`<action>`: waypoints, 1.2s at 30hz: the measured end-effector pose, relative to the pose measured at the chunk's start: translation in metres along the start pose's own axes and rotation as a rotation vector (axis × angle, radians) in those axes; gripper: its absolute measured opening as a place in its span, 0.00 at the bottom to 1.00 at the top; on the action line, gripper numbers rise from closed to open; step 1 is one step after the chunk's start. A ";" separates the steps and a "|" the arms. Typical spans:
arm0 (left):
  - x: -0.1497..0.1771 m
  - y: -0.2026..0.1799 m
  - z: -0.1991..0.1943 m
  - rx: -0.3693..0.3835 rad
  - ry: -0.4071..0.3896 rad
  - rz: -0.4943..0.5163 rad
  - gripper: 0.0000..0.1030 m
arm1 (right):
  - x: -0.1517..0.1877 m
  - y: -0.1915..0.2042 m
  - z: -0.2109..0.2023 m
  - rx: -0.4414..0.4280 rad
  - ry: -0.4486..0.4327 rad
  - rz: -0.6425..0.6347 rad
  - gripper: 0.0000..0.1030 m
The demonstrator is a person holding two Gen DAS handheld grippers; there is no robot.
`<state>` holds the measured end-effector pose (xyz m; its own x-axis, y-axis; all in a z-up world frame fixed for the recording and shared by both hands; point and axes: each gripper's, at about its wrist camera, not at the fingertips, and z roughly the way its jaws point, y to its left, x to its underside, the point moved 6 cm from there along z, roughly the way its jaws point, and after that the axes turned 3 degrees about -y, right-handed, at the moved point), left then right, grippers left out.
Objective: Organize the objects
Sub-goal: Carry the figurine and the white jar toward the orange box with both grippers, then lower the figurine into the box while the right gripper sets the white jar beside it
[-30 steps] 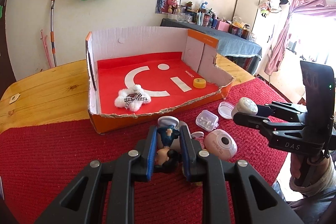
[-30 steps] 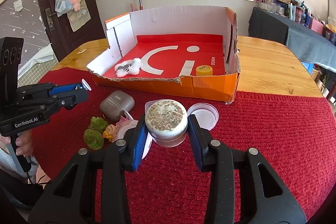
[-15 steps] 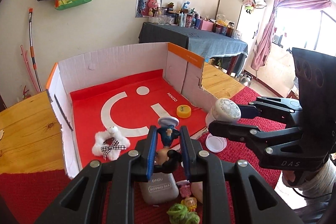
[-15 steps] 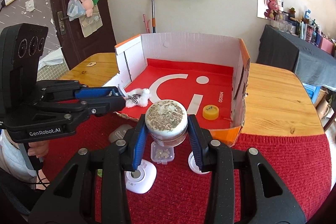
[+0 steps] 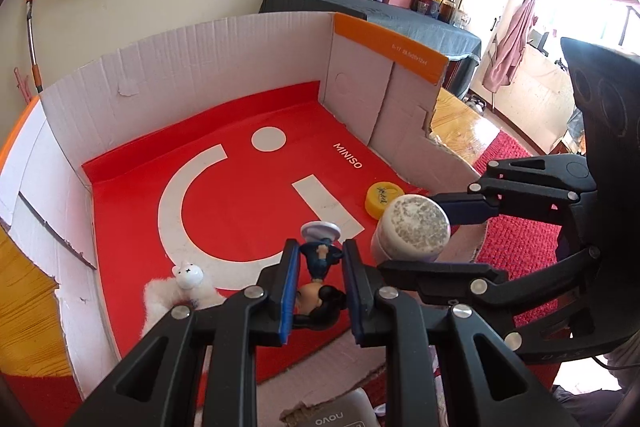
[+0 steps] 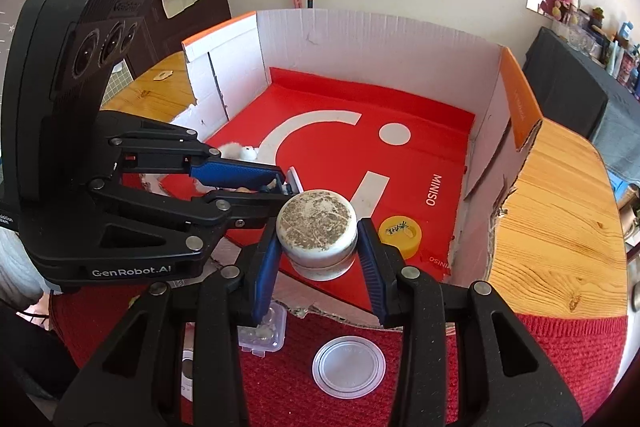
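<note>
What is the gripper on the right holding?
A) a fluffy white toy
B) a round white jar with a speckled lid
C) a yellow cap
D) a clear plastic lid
B: the right gripper is closed on the round white jar, held over the front edge of the cardboard box, while the yellow cap and fluffy white toy lie inside the box and the clear plastic lid lies on the red mat.
</note>
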<state>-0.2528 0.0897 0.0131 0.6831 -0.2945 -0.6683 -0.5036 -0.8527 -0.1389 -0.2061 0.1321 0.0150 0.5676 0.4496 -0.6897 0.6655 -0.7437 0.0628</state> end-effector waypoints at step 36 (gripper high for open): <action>0.011 0.008 0.020 0.005 0.081 0.018 0.22 | 0.006 -0.003 0.039 -0.062 0.167 -0.062 0.36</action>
<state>-0.2596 0.0886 -0.0100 0.7145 -0.3437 -0.6095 -0.5183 -0.8451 -0.1311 -0.2234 0.1175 -0.0170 0.5937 0.5736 -0.5644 0.7274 -0.6825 0.0716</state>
